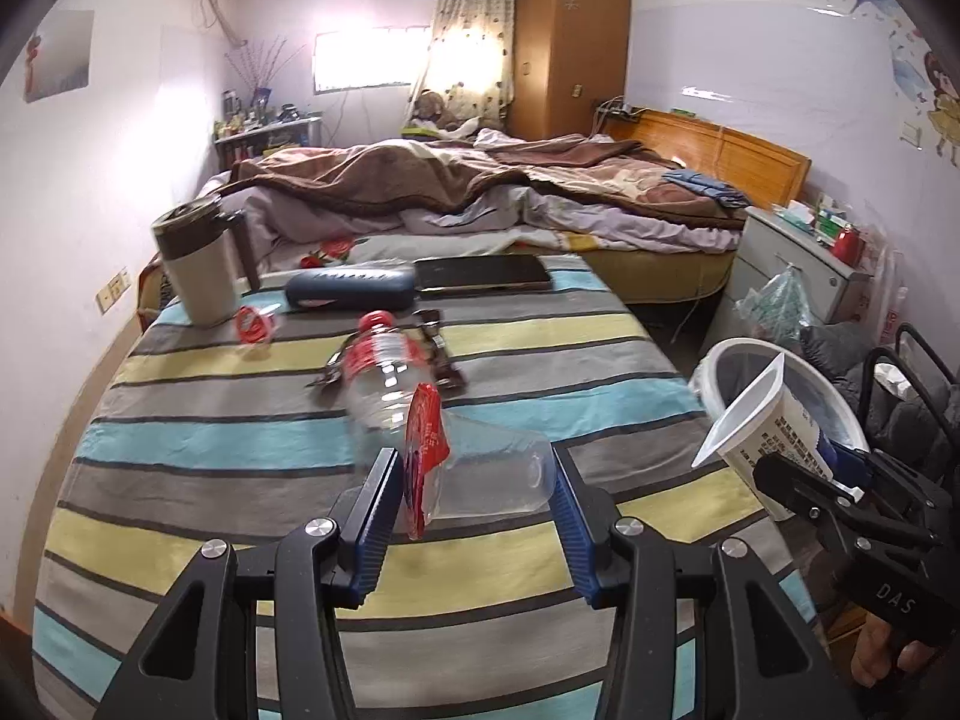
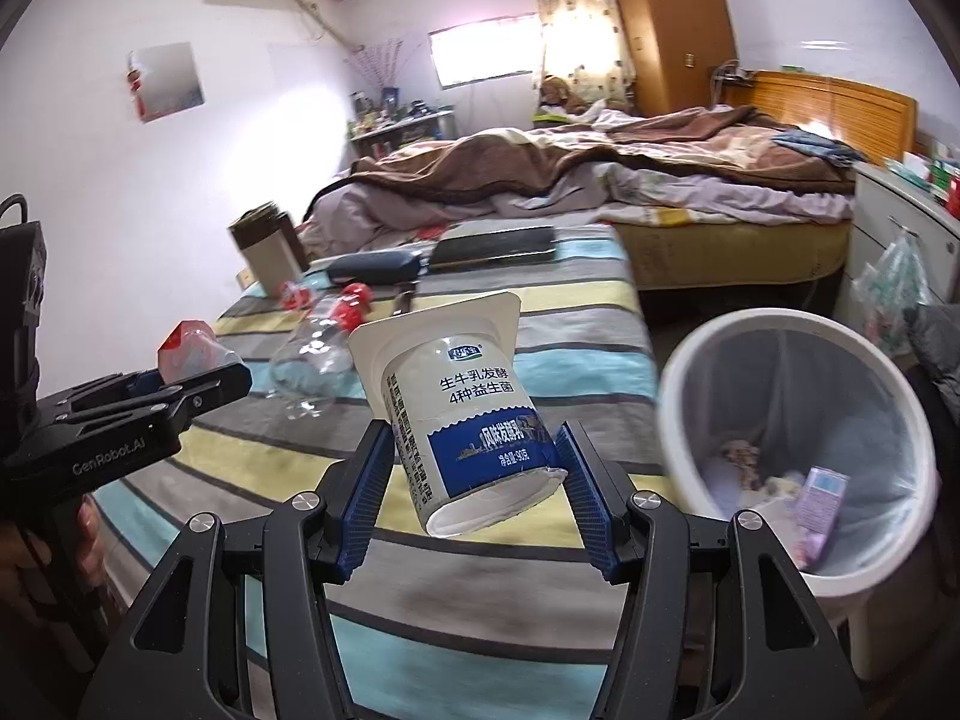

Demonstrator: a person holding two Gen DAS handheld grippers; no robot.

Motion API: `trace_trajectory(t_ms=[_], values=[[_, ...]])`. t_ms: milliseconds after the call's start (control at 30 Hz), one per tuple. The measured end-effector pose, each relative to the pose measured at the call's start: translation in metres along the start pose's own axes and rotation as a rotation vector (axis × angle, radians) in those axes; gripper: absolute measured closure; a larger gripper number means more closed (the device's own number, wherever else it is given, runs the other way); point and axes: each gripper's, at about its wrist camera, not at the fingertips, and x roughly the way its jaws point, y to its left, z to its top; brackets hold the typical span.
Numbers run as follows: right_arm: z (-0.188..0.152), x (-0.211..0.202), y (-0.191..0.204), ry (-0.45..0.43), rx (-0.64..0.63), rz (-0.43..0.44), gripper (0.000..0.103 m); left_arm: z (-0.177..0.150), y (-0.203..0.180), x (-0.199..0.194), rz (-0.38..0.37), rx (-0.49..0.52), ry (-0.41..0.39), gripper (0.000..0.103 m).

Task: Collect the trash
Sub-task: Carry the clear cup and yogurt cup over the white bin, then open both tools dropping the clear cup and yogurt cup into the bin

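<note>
mug (image 1: 201, 267): far left of the table, upright, brown lid, near the wall
red ring (image 1: 252, 324): just right of the mug, flat on the cloth
case (image 1: 351, 289): dark blue, lying behind the ring, near the table's far edge
tablet (image 1: 483, 273): dark, flat, right of the case, at the far edge
bottle (image 1: 390, 369): clear, red cap and label, on its side mid-table, lying over a pair of glasses (image 1: 441, 354)
table (image 1: 240, 468): striped cloth in grey, yellow and blue; bed (image 1: 480, 192) with brown blanket behind it
left gripper (image 1: 477, 504): clamped on a clear plastic cup (image 1: 492, 474) with a peeled red foil lid (image 1: 423, 450); cup held above the near part of the table, blue pads on both its sides
right gripper (image 2: 474, 480): clamped on a white yogurt cup (image 2: 456, 408), blue band near its base, tilted, open mouth toward upper left; held off the table's right edge, just left of the bin
bin (image 2: 798, 450): white, lined with a bag, on the floor right of the table; scraps and a small purple carton (image 2: 819, 498) in the bottom
nightstand (image 1: 798, 264): far right beside the bed, plastic bag (image 1: 774, 300) hanging on its front
</note>
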Motion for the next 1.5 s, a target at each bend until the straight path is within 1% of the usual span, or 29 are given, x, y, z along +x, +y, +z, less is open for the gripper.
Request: trace_trajectory(t_ms=[67, 200, 600, 767, 833, 900, 967, 1133, 1267, 1333, 1400, 1500], values=[[0.0, -0.006, -0.009, -0.012, 0.012, -0.02, 0.045, 0.003, -0.011, 0.0, -0.017, 0.015, -0.005, 0.054], [0.001, -0.016, -0.03, -0.031, 0.045, -0.061, 0.045, 0.011, -0.042, 0.0, -0.074, 0.052, -0.028, 0.054], [0.0, -0.034, -0.079, -0.057, 0.12, -0.198, 0.045, 0.027, -0.126, 0.021, -0.181, 0.168, -0.017, 0.054], [-0.002, -0.039, -0.096, -0.058, 0.141, -0.254, 0.045, 0.028, -0.153, 0.035, -0.221, 0.195, 0.006, 0.054], [-0.004, -0.039, -0.104, -0.054, 0.147, -0.289, 0.045, 0.03, -0.166, 0.045, -0.247, 0.199, 0.022, 0.054], [-0.006, -0.039, -0.113, -0.042, 0.152, -0.32, 0.045, 0.029, -0.18, 0.051, -0.26, 0.219, 0.028, 0.054], [-0.007, -0.035, -0.12, -0.025, 0.162, -0.328, 0.045, 0.027, -0.191, 0.059, -0.275, 0.23, 0.049, 0.054], [-0.01, -0.03, -0.135, 0.008, 0.183, -0.365, 0.045, 0.026, -0.211, 0.074, -0.306, 0.244, 0.066, 0.054], [-0.01, -0.027, -0.141, 0.028, 0.18, -0.387, 0.045, 0.027, -0.22, 0.084, -0.309, 0.251, 0.084, 0.054], [-0.01, -0.026, -0.146, 0.042, 0.181, -0.394, 0.045, 0.026, -0.223, 0.086, -0.315, 0.25, 0.079, 0.053], [-0.01, -0.024, -0.148, 0.05, 0.174, -0.412, 0.044, 0.027, -0.226, 0.089, -0.314, 0.255, 0.08, 0.044], [-0.011, -0.021, -0.15, 0.07, 0.165, -0.422, 0.044, 0.027, -0.227, 0.093, -0.316, 0.244, 0.081, 0.041]])
